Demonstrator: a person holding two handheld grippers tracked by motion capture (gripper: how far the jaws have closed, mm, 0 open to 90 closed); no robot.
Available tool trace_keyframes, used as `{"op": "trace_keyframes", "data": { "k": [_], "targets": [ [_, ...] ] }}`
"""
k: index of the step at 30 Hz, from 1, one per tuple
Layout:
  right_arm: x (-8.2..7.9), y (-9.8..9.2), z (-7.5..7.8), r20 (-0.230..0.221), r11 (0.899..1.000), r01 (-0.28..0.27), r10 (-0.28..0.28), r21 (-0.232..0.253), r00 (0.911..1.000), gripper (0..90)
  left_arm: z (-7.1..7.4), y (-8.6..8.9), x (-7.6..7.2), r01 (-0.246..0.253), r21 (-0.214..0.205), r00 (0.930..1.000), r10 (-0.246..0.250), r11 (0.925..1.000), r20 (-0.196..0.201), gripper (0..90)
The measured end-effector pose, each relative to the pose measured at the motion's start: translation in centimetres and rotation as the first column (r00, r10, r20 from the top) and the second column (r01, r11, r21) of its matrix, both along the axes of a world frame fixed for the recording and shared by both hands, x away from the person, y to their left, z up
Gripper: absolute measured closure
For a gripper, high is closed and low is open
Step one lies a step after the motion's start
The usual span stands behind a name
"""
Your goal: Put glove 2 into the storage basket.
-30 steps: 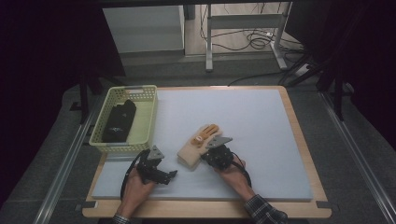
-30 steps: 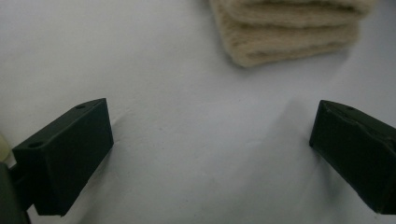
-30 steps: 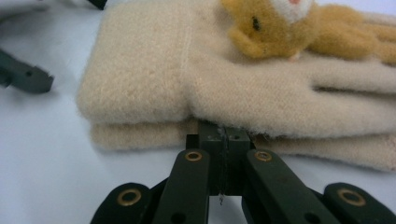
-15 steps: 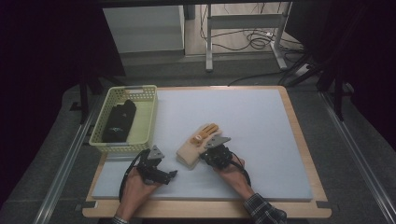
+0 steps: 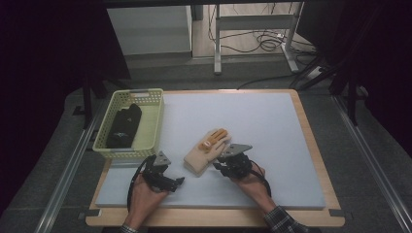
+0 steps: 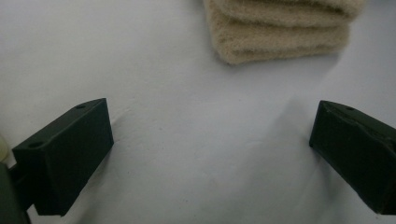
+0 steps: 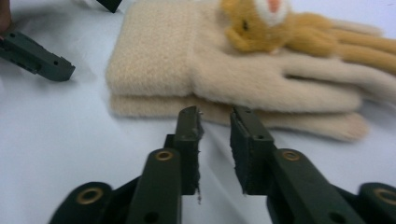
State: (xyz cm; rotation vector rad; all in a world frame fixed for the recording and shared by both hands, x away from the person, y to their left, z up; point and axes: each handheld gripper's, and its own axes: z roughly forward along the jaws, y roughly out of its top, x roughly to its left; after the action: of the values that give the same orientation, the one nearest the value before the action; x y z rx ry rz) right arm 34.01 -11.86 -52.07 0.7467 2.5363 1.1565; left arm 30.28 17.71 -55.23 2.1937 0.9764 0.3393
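- At the far left of the tabletop [image 5: 272, 116], a pale green basket [image 5: 109, 127] holds a dark folded item [image 5: 124, 126], seemingly stowed already.
- Near the front edge, left of centre, the left tongs [image 5: 176, 183] rest low over the white mat with their jaws spread wide and nothing between them; the left gripper view shows bare mat between the jaws and the cuff end of the gloves [image 6: 285, 28] just beyond.
- In the middle, the beige gloves [image 5: 206, 150] lie stacked as a pair, an orange plush figure [image 5: 214, 138] on top, fingers pointing far and right.
- Just right of the gloves, the right tongs [image 7: 215, 122] sit at the lower glove's edge; their jaws have just been opening, a narrow gap, pinching nothing.
- Judging by this, the gloves look paired and released; carrying them to the basket seems left.
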Motion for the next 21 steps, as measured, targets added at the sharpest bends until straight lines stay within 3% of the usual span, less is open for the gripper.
{"op": "trace_keyframes", "data": {
  "k": [5,9,11,15,21],
  "targets": [
    [-0.1,-1.4,0.5,0.012,1.0,0.021,-0.021,0.009,0.9997,57.7,0.0,0.0,0.0,0.0,-0.001,1.0,0.0,1.0,0.0,0.0],
    [-0.1,-3.0,0.8,0.019,0.998,0.053,-0.053,0.016,0.9984,47.6,0.0,0.0,0.0,0.002,0.001,1.0,-0.002,1.0,-0.001,0.0],
    [0.0,-4.3,0.9,0.013,0.997,0.074,-0.075,0.016,0.9971,38.5,0.0,0.0,0.0,0.002,0.001,1.0,-0.002,1.0,-0.001,0.0],
    [0.1,-5.7,0.8,0.006,0.995,0.095,-0.095,0.01,0.9955,30.7,0.0,0.0,0.0,0.002,0.0,1.0,-0.002,1.0,-0.001,0.0],
    [0.5,-8.8,0.4,-0.001,0.986,0.167,-0.167,0.013,0.9859,22.1,0.0,0.0,0.0,0.002,-0.001,1.0,-0.002,1.0,-0.002,0.0]
  ]
}}
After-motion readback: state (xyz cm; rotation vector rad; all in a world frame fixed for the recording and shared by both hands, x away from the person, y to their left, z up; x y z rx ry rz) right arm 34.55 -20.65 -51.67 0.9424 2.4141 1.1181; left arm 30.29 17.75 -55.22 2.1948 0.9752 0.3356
